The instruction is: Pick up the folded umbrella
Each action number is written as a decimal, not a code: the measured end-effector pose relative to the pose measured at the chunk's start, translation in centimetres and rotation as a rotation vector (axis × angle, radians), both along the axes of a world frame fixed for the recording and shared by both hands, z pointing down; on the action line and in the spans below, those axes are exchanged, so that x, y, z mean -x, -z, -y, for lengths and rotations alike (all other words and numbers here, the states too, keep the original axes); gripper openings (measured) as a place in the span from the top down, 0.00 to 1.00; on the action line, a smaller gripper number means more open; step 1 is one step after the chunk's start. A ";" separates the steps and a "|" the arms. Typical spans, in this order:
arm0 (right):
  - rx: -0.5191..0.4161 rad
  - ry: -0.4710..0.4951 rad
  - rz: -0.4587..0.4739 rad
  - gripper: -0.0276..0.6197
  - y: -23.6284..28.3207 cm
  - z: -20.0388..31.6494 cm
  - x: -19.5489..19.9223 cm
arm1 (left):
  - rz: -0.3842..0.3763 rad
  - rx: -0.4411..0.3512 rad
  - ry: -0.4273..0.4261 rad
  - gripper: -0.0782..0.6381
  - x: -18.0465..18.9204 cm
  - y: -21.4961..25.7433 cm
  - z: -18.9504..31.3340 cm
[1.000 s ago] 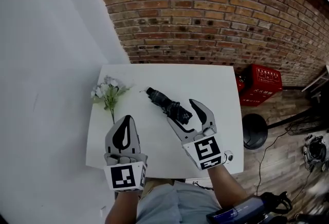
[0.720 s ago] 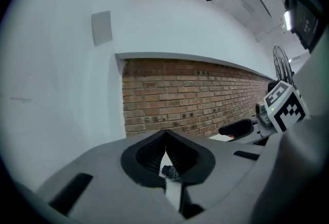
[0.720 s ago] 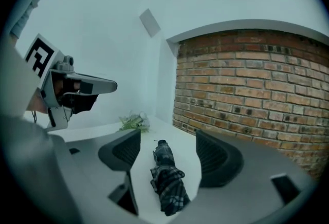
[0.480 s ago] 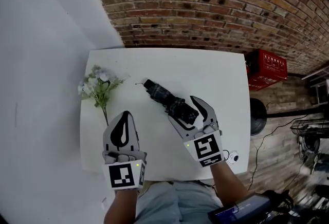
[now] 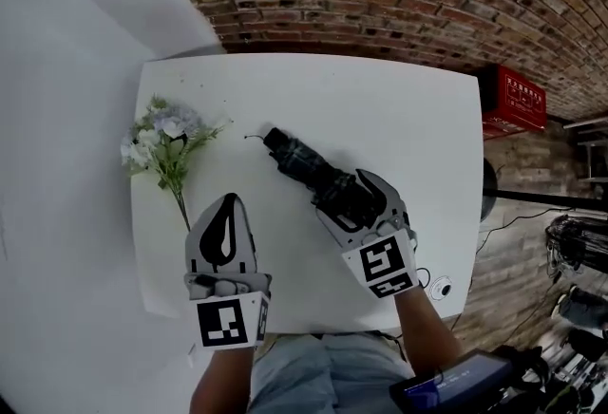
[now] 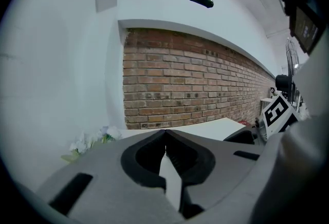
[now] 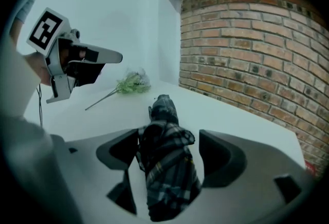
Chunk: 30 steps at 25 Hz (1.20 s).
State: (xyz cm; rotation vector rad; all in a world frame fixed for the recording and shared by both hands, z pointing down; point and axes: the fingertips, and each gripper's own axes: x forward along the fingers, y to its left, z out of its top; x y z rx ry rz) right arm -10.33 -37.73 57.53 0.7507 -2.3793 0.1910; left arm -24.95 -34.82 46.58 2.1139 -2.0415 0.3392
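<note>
The folded umbrella point(image 5: 302, 159), dark plaid, lies slantwise in the middle of the white table point(image 5: 399, 108). My right gripper point(image 5: 344, 192) has come down over its near end. In the right gripper view the umbrella point(image 7: 167, 166) fills the gap of the right gripper point(image 7: 168, 138), whose jaws have just been opening; a slit of space shows on the right side, so it is open around the umbrella. My left gripper point(image 5: 228, 203) hovers over the table's left front part, apart from the umbrella. The left gripper point(image 6: 164, 133) has its tips together and nothing between them.
A bunch of pale artificial flowers point(image 5: 161, 139) lies at the table's left edge. A brick wall runs behind the table and a white wall to its left. A red crate point(image 5: 518, 99) stands on the floor to the right, with cables and a round black object nearby.
Both grippers have sunk toward the table. The right one has moved forward, so the umbrella's near end now sits between its jaws. The left gripper stays shut.
</note>
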 end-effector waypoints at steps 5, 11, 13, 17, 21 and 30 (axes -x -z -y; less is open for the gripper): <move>0.021 0.012 -0.049 0.38 -2.0 0.2 -0.1 | -0.019 0.036 0.010 0.88 0.7 -2.0 0.4; 0.028 0.039 -0.101 0.37 -3.7 0.4 0.1 | -0.037 0.057 0.007 0.88 1.0 -3.6 0.5; 0.040 0.045 -0.108 0.37 -4.2 0.4 0.1 | -0.039 0.060 0.009 0.88 1.1 -3.9 0.5; 0.078 0.065 -0.096 0.39 -4.5 0.2 0.3 | -0.044 0.064 0.009 0.88 1.2 -4.2 0.7; 0.084 0.102 -0.095 0.48 -4.2 -0.3 0.5 | -0.048 0.067 -0.001 0.88 0.5 -4.0 1.0; 0.091 0.107 -0.098 0.60 -4.2 -0.6 0.7 | -0.047 0.063 -0.006 0.88 0.2 -3.8 1.0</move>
